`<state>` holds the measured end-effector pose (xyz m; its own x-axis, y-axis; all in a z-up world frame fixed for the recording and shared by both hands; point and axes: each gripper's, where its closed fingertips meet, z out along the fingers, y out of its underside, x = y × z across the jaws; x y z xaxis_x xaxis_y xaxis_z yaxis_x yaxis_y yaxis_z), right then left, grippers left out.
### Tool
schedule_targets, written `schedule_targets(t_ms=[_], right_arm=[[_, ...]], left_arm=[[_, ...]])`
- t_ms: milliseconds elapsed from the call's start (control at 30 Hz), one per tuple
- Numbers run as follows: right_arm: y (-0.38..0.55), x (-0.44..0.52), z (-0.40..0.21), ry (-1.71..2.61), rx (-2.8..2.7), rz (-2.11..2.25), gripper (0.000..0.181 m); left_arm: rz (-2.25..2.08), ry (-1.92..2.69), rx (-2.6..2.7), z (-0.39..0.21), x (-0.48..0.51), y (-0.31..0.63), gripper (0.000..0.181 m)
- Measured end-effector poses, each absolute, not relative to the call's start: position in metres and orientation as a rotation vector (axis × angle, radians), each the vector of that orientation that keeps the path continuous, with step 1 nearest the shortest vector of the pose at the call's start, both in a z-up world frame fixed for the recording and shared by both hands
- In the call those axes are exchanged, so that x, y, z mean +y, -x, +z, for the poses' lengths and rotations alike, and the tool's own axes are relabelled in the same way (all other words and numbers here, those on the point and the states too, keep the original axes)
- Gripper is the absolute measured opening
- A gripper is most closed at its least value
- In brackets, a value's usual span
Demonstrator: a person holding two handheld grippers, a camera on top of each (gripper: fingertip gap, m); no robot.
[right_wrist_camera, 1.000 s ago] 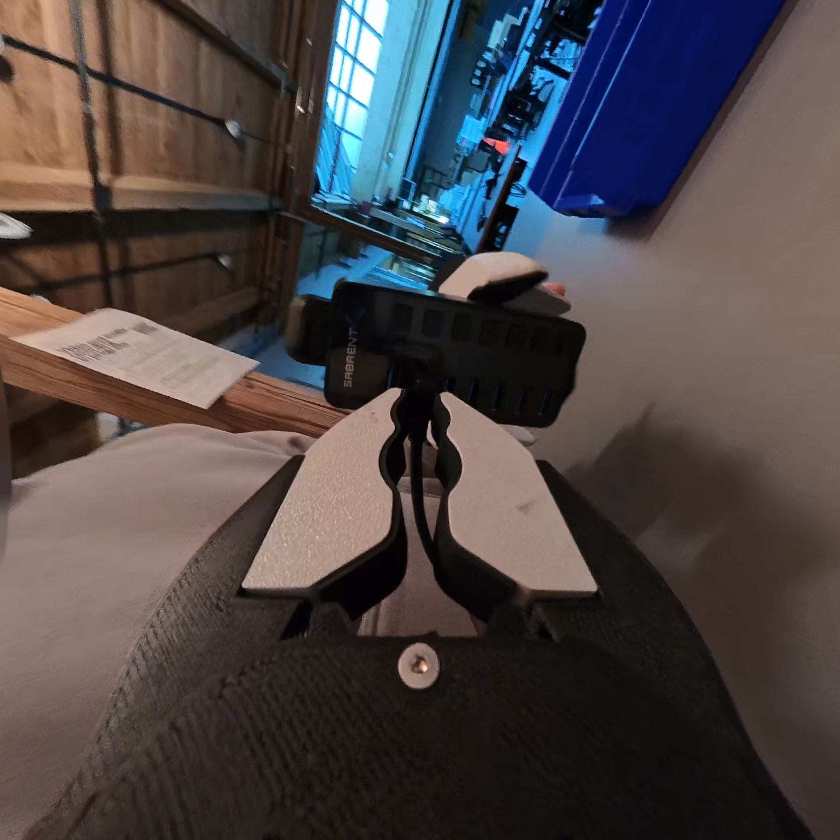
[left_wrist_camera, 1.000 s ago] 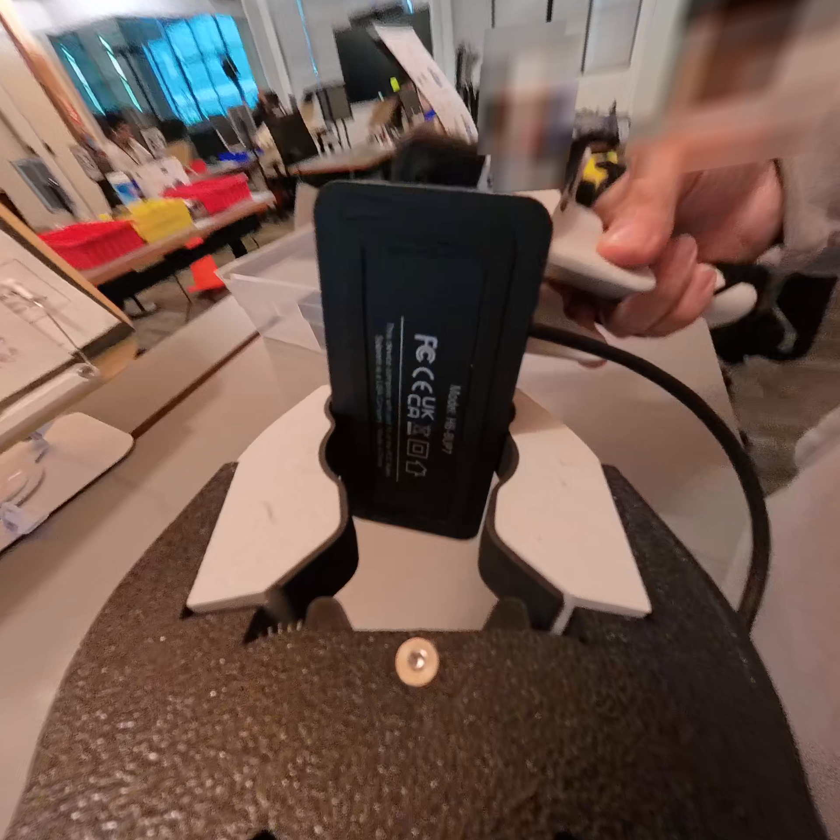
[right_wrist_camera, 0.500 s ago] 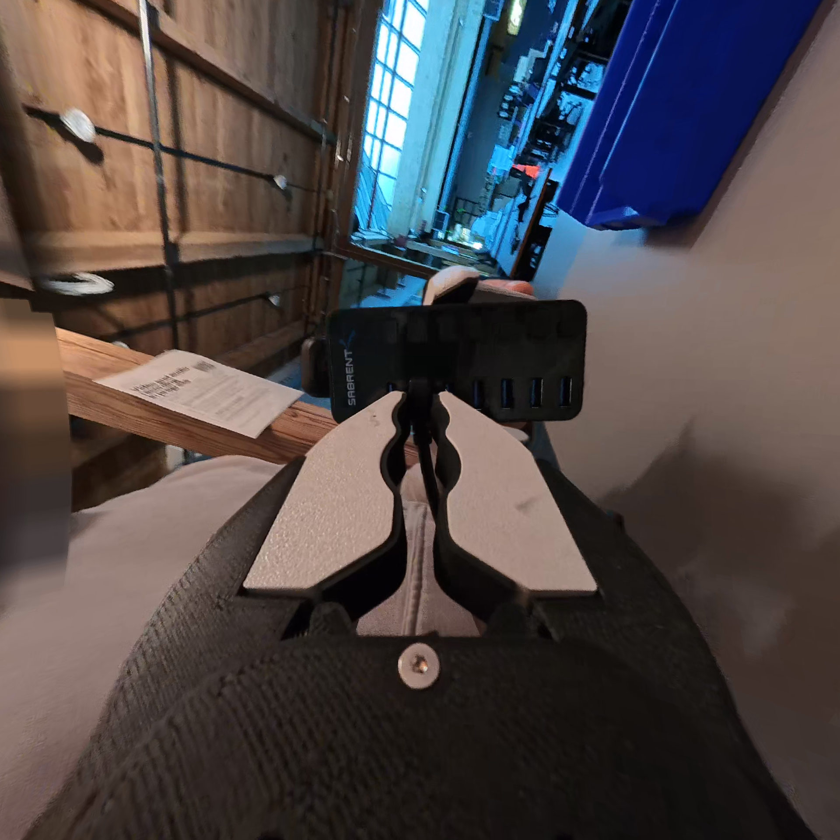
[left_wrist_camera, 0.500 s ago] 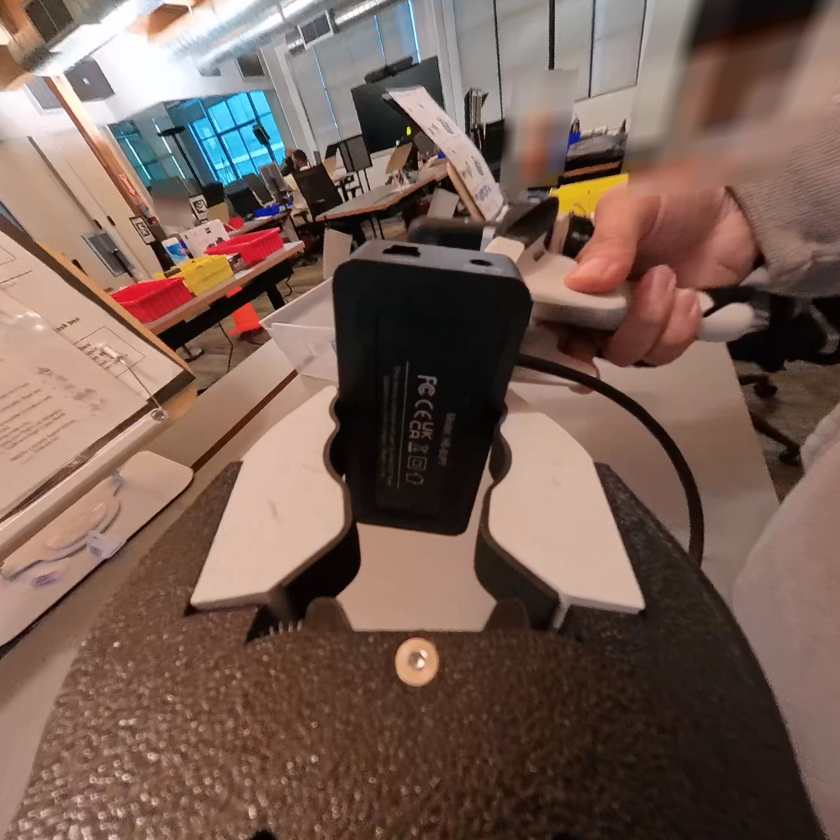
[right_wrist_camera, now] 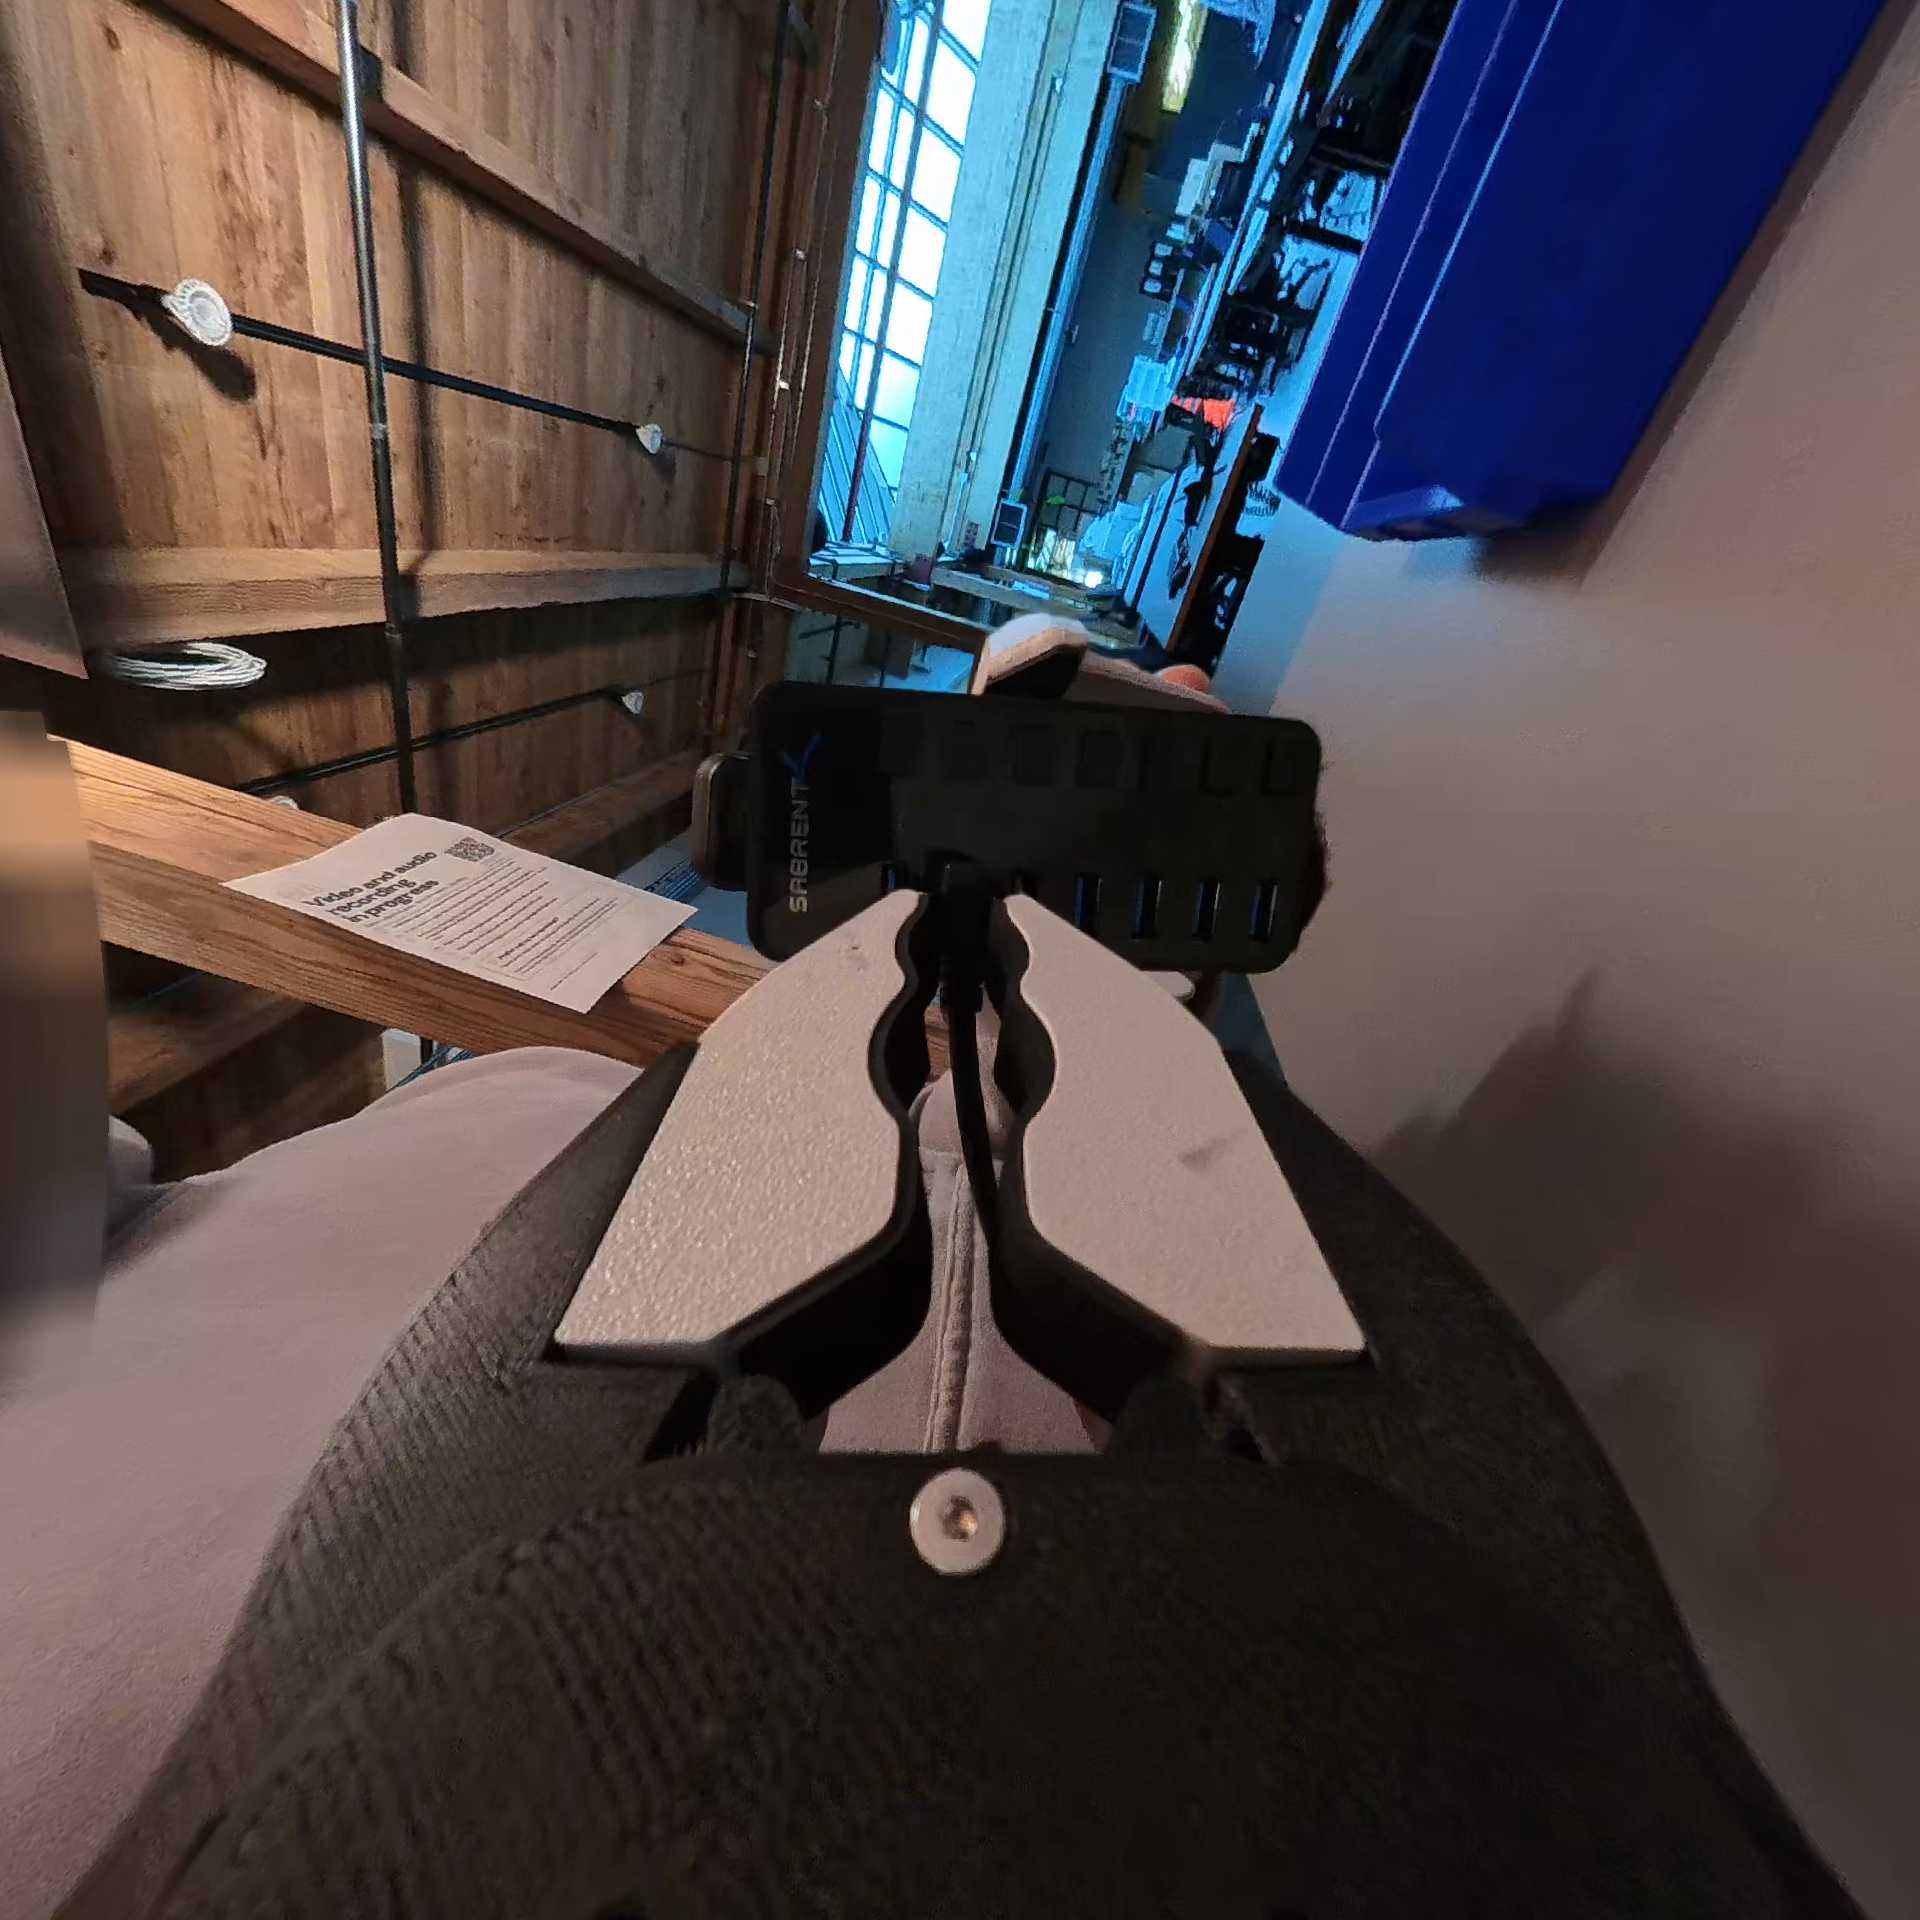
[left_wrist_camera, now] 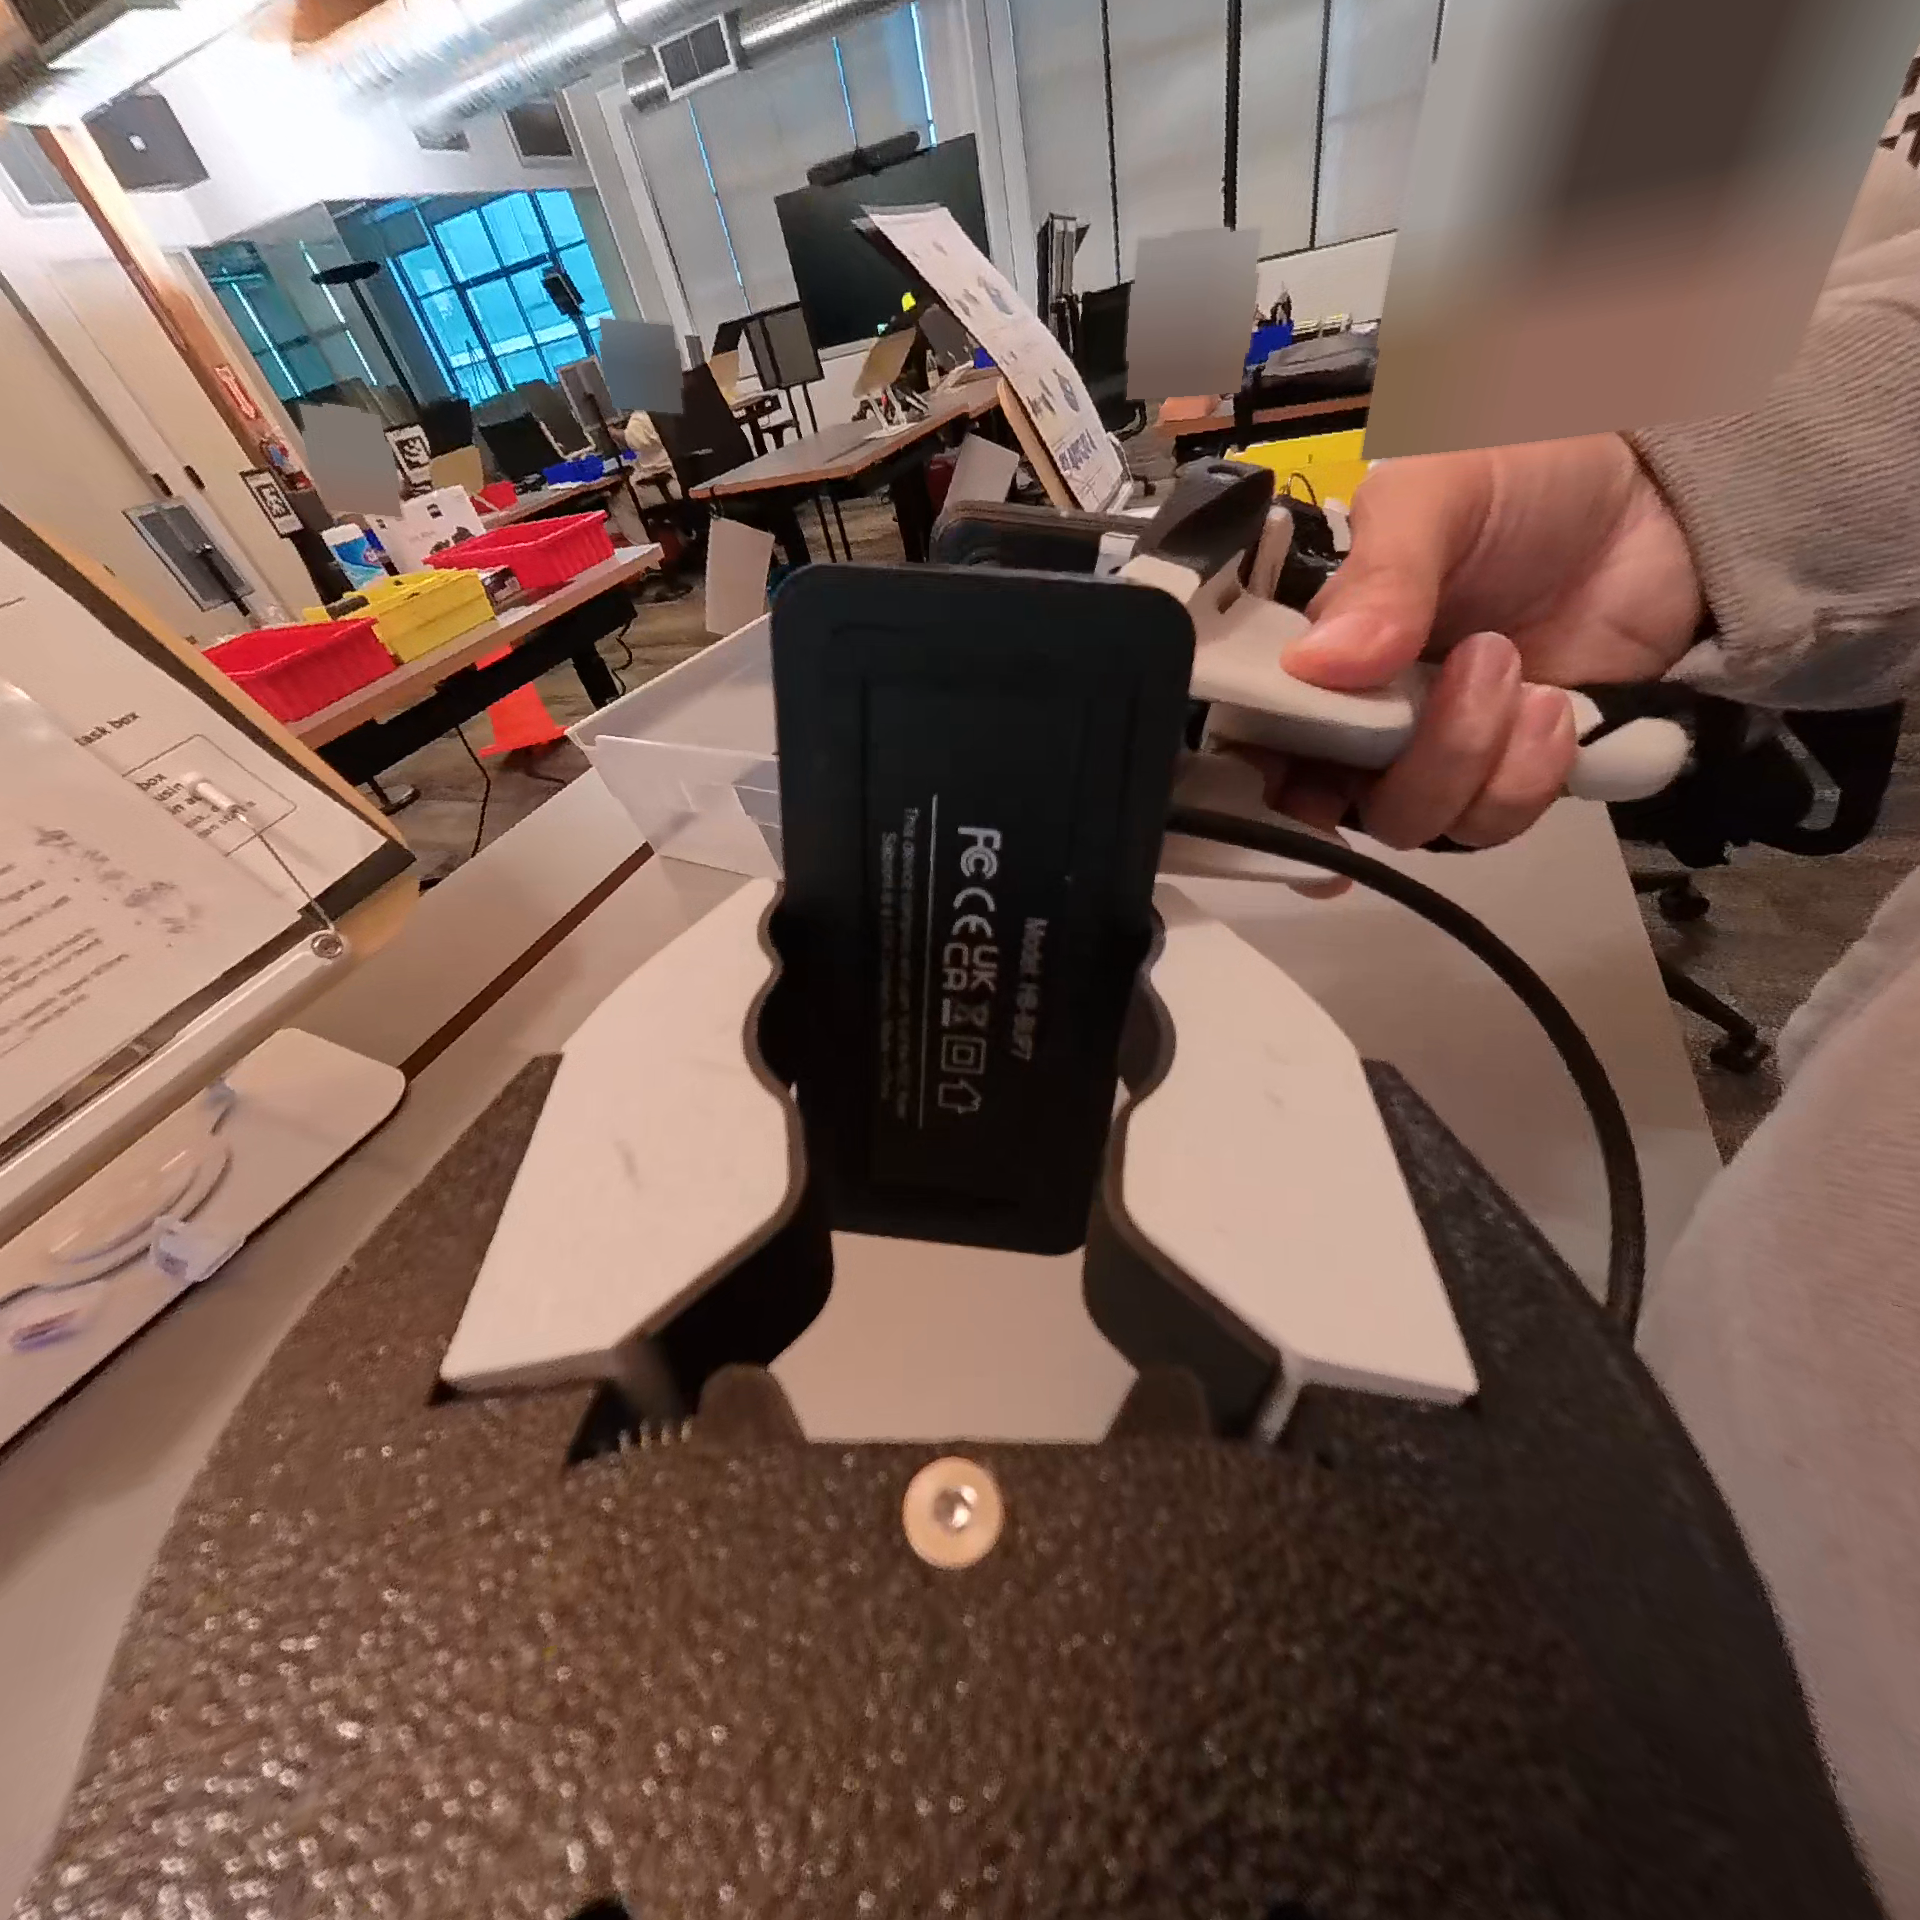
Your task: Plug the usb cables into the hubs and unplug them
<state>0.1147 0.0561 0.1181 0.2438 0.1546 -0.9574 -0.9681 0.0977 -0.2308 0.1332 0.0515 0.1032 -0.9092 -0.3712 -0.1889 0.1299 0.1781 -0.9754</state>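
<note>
My left gripper (left_wrist_camera: 951, 1049) clamps black hub (left_wrist_camera: 977, 894) upright, midair. My right gripper (right_wrist_camera: 961, 935) pinches USB cable (right_wrist_camera: 961, 1049) plug at hub's port row. Plugging step; next: straight push, likely.

The black hub (left_wrist_camera: 977, 914) carries small white printing and certification marks on its back face, and in the right wrist view pale brand lettering along one end. A white paper sheet (right_wrist_camera: 468, 909) on a wooden beam (right_wrist_camera: 343, 966) bears a bold heading, fine text and a square code. A propped board (left_wrist_camera: 135, 831) shows printed lines. The wording is not given here.
</note>
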Motion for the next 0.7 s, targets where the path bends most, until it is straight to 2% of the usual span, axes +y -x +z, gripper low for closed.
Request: schedule_targets(t_ms=[233,700], right_arm=[[-0.108,0.054,0.126,1.029,0.958,1.182,0.009],[-0.115,0.063,0.132,1.188,0.969,0.907,0.009]], left_arm=[[-1.931,0.212,2.020,0.114,0.049,-0.126,0.060],[-1.823,0.258,2.041,0.119,0.059,-0.130,0.060]])
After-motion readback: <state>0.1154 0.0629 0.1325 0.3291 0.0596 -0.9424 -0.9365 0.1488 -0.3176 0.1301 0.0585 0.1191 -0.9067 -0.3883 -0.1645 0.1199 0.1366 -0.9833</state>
